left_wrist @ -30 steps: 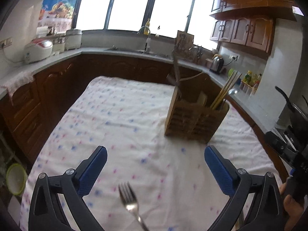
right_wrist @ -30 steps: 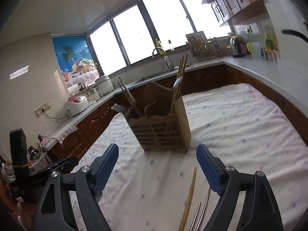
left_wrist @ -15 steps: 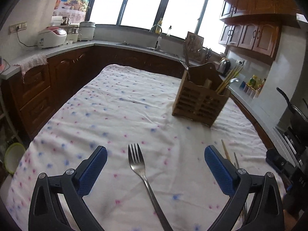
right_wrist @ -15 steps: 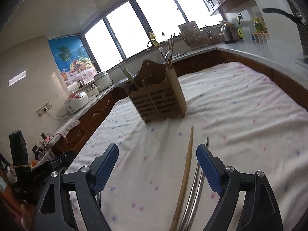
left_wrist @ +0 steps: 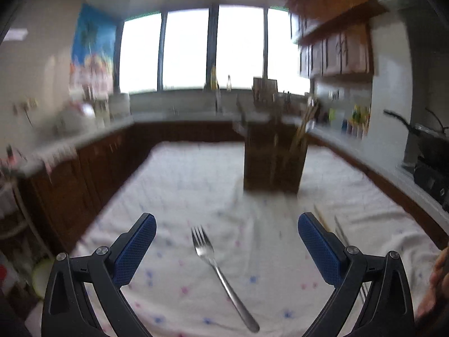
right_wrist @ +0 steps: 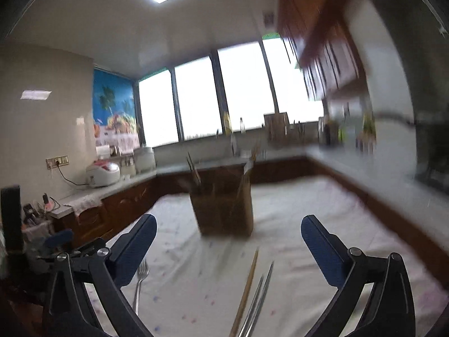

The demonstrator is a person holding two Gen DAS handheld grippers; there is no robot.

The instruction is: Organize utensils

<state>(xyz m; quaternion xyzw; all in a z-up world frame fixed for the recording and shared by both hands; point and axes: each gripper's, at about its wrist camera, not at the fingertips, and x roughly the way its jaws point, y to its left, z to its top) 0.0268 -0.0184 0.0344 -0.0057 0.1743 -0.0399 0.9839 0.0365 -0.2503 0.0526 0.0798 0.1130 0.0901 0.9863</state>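
A steel fork (left_wrist: 221, 273) lies on the white spotted tablecloth (left_wrist: 179, 185), tines away, between the fingers of my open, empty left gripper (left_wrist: 226, 229). A wooden utensil caddy (left_wrist: 273, 158) holding chopsticks stands further back. In the right wrist view the caddy (right_wrist: 223, 200) is ahead of my open, empty right gripper (right_wrist: 228, 230). A wooden chopstick (right_wrist: 247, 289) and a pair of metal chopsticks (right_wrist: 258, 300) lie on the cloth between its fingers. The fork (right_wrist: 140, 280) also shows by the left finger there.
Dark wood counters run around the table on the left, back and right. A rice cooker (right_wrist: 102, 174) stands on the left counter. A pan (left_wrist: 421, 132) sits at the right. Chopsticks (left_wrist: 334, 226) lie right of my left gripper.
Both views have tilted up and pulled back, now blurred by motion. The caddy looks further off and more centred. The fork and chopsticks lie where they were. Both grippers stay open.
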